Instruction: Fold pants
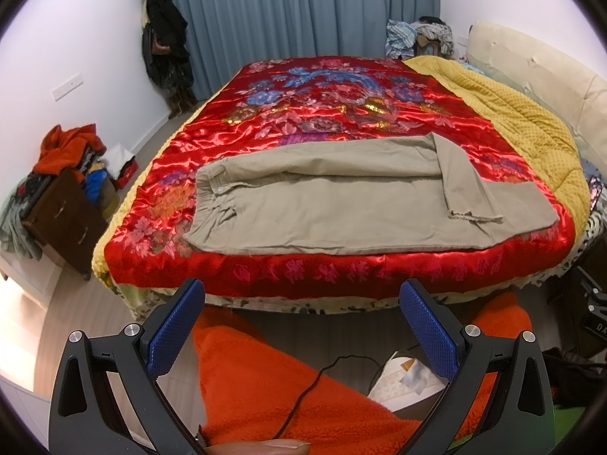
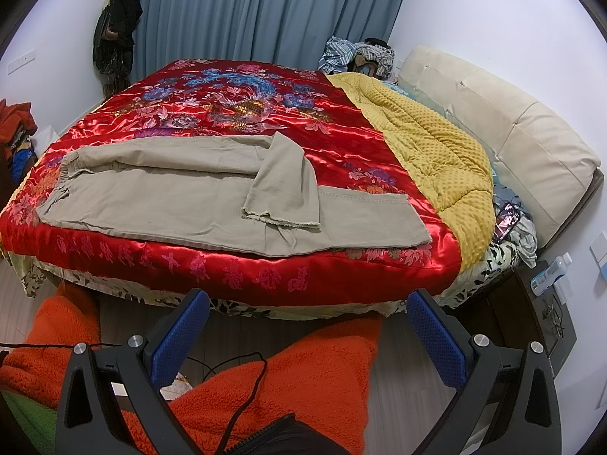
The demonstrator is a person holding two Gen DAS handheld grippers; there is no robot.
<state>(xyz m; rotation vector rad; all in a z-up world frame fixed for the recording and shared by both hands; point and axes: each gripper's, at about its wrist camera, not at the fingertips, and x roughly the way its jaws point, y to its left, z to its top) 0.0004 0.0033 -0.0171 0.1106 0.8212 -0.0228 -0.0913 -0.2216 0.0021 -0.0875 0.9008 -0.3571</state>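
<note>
Khaki pants lie flat across the near part of a bed with a red floral satin cover, waistband at the left, legs to the right. One leg end is folded back over the other. They also show in the right wrist view. My left gripper is open and empty, held back from the bed's near edge, below the pants. My right gripper is open and empty too, in front of the bed edge, toward the leg ends.
A yellow quilt lies bunched along the right side by a cream headboard. Orange fleece and a black cable are below the grippers. A brown drawer unit with piled clothes stands left; a nightstand stands right.
</note>
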